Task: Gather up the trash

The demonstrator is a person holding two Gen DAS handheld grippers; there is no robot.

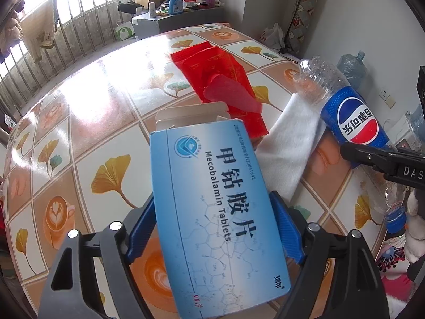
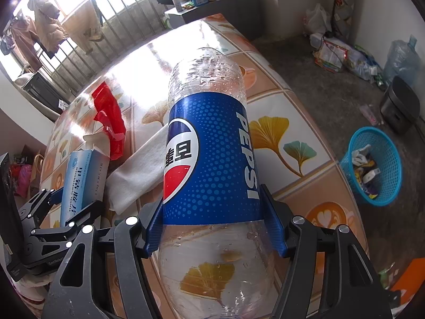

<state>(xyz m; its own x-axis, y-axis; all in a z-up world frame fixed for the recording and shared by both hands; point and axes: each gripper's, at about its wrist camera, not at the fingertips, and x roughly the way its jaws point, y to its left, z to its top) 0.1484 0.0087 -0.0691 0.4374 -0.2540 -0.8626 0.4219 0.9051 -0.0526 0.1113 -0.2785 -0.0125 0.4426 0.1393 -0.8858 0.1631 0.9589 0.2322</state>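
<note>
My left gripper (image 1: 212,228) is shut on a blue Mecobalamin tablet box (image 1: 215,212) with its far flap open, held above the table. My right gripper (image 2: 212,226) is shut on an empty Pepsi bottle (image 2: 209,159), its base pointing away; the bottle also shows at the right of the left wrist view (image 1: 353,117). A red wrapper (image 1: 223,85) and a white folded cloth (image 1: 289,143) lie on the table between the two grippers. In the right wrist view the box (image 2: 82,178), the wrapper (image 2: 109,117) and the cloth (image 2: 138,170) sit to the left.
The table (image 1: 87,122) has a glossy leaf-and-coffee patterned cover. A blue mesh waste basket (image 2: 372,164) with trash in it stands on the floor right of the table. A cluttered cabinet (image 1: 175,18) stands beyond the far edge. Bags and a water jug (image 2: 401,58) lie by the wall.
</note>
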